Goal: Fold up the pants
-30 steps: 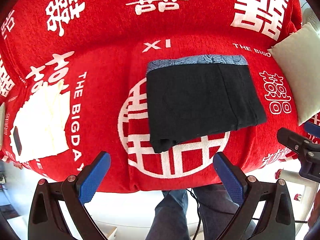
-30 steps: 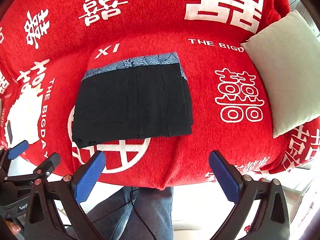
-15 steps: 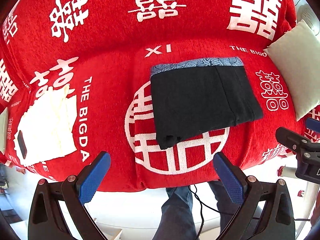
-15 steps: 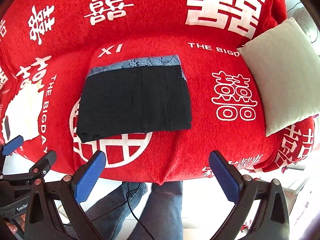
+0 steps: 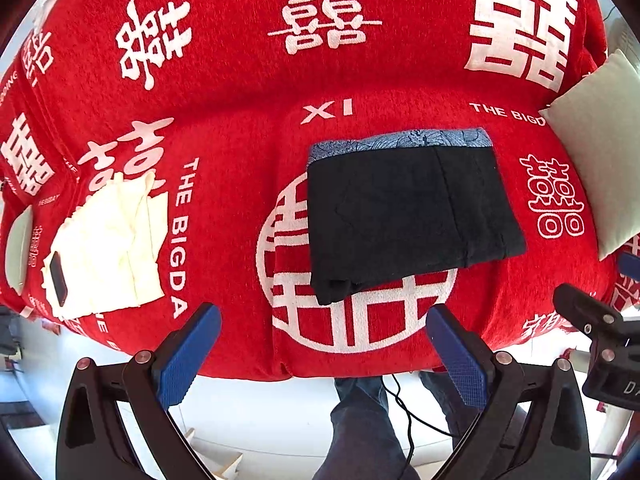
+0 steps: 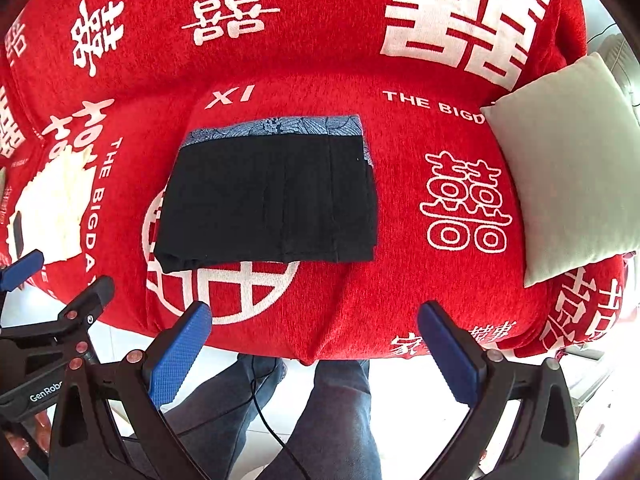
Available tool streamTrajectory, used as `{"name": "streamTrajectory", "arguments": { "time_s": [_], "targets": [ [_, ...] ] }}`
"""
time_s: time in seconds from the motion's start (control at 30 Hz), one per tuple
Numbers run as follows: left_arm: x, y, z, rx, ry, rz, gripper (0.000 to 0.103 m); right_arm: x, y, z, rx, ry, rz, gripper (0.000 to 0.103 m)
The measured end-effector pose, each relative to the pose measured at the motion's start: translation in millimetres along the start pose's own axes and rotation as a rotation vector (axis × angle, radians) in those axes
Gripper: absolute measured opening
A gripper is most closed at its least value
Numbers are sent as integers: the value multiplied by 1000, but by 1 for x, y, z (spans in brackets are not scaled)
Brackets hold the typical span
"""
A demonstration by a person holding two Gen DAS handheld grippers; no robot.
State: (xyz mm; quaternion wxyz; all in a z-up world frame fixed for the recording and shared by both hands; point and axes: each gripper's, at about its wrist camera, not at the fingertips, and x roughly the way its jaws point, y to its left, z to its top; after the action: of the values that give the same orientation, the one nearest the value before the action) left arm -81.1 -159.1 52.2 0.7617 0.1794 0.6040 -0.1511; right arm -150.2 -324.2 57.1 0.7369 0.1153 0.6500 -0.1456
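Pants (image 5: 408,212), folded into a dark rectangle at frame centre on the red sofa cover (image 5: 240,80), with left gripper (image 5: 324,354) and right gripper (image 6: 316,350) both wide open, empty; a careless regrasp could undo the loose lower-left layers.

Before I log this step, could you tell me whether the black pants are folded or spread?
Folded: the black pants lie as a compact layered rectangle on the red sofa cover.

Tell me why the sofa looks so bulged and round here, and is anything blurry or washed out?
Left wrist view: fisheye lens bows the red sofa cover and darkens the corners; black pants sharp, white floor below overexposed. Right wrist view: same bulge, cushion stretched at the edge, light even, no harsh shadows, open tongs in focus.
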Motion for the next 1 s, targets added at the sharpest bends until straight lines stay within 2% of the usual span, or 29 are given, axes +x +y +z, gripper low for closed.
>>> {"name": "streamTrajectory", "arguments": {
  "time_s": [0.4,1.0],
  "targets": [
    [-5,-18,5,-19,8,0,103,4,-14,12,-32,9,39,103],
    [5,-16,8,-50,42,12,103,13,-16,22,-35,27,64,103]
  ]
}}
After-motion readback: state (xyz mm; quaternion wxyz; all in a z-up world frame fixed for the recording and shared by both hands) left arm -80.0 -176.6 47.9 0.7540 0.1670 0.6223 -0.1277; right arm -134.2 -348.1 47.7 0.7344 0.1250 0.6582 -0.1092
